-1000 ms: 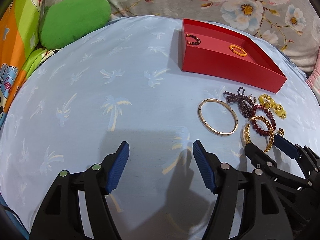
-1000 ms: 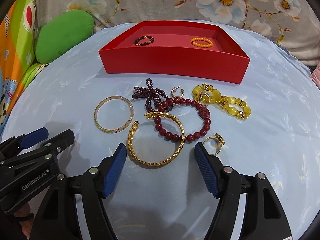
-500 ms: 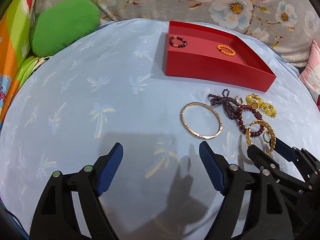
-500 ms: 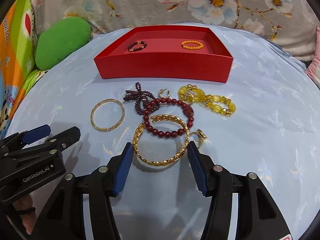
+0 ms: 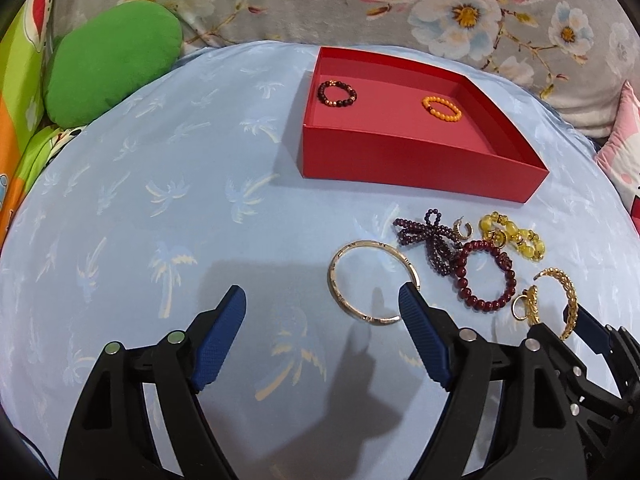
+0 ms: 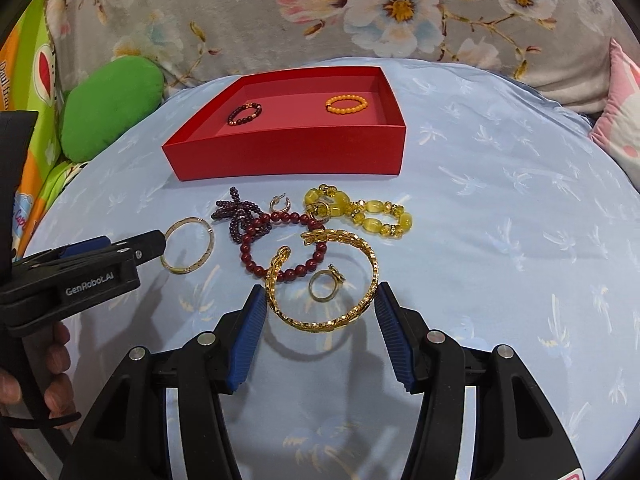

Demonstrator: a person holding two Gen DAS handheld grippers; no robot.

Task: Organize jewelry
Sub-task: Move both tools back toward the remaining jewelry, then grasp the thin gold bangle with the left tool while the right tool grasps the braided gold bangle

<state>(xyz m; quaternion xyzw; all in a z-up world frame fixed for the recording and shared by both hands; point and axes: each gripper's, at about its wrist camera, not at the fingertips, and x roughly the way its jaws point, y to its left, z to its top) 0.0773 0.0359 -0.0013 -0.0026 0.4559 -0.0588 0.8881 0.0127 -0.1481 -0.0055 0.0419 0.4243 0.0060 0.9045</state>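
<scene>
A red box on the pale blue cloth holds a dark bead bracelet and an orange bead bracelet. In front of it lie a gold bangle, a purple bead cluster, a red bead bracelet, a yellow bead bracelet, a gold ring and a gold chain cuff. My right gripper is shut on the gold chain cuff, which appears raised. My left gripper is open and empty beside the gold bangle.
A green cushion and bright printed fabric lie at the far left. A floral grey pillow runs along the back. A pink cushion sits at the right. Bare blue cloth stretches left of the jewelry.
My right gripper has closed in on the gold chain cuff, and the cuff now stands apart from the red beads. My left gripper has drifted nearer the gold bangle.
</scene>
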